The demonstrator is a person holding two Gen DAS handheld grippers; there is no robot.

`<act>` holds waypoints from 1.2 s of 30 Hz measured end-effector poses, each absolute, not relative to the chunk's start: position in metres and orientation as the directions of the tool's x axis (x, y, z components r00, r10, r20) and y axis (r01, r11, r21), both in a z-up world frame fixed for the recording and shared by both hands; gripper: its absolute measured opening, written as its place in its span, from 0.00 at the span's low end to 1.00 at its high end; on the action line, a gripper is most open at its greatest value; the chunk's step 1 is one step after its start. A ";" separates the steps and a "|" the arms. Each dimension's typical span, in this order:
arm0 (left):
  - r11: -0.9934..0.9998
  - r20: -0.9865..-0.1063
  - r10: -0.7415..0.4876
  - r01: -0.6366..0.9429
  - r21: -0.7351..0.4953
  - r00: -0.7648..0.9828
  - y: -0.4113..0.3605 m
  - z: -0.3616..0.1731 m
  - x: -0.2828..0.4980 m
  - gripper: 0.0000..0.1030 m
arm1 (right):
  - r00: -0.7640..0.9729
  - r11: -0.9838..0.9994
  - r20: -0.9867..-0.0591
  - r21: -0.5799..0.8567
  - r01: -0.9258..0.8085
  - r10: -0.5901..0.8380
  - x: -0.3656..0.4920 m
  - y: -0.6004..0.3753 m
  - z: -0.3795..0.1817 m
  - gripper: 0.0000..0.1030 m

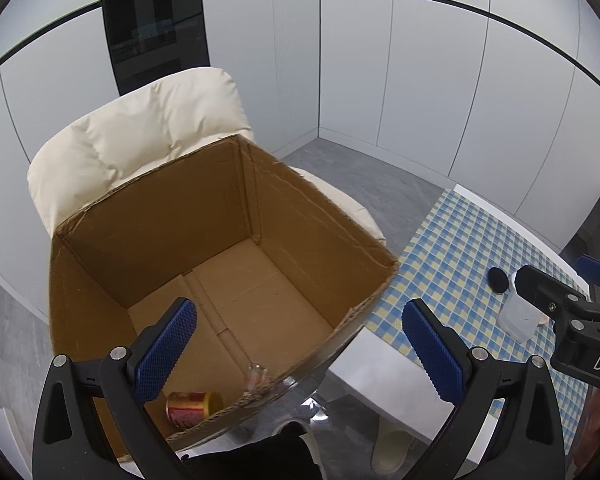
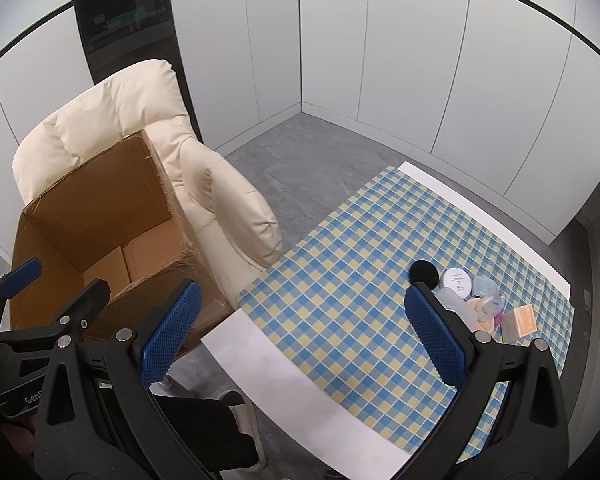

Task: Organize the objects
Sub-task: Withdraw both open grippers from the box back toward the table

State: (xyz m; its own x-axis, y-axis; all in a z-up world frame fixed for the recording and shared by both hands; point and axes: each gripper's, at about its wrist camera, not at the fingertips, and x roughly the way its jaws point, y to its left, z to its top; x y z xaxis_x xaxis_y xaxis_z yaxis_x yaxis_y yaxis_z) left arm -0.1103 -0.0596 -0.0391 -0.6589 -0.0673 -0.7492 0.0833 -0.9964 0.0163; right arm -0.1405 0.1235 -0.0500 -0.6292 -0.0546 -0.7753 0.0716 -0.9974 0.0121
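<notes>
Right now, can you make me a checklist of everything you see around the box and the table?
Surface: checkered tablecloth on a white table.
Job's things: cardboard box on the cream armchair holds a red can and a small glass jar; on the cloth, black disc, white round lid, clear containers, orange packet.
Clutter: nothing seen.
Grippers: left gripper and right gripper, jaws open, empty.
Cables: nothing seen.
Surroundings: white wall panels, grey floor.

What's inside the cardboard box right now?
In the left wrist view, the cardboard box holds a red-and-yellow can lying on its side and a small clear glass bottle, both near the front wall. That wall and the left claw hide the front corners.
</notes>
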 end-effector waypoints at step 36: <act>-0.997 -0.760 0.033 -0.070 0.016 -0.649 0.018 -0.044 -0.121 1.00 | -0.624 -0.997 -0.781 0.031 -0.076 0.023 -0.124 0.202 -0.051 1.00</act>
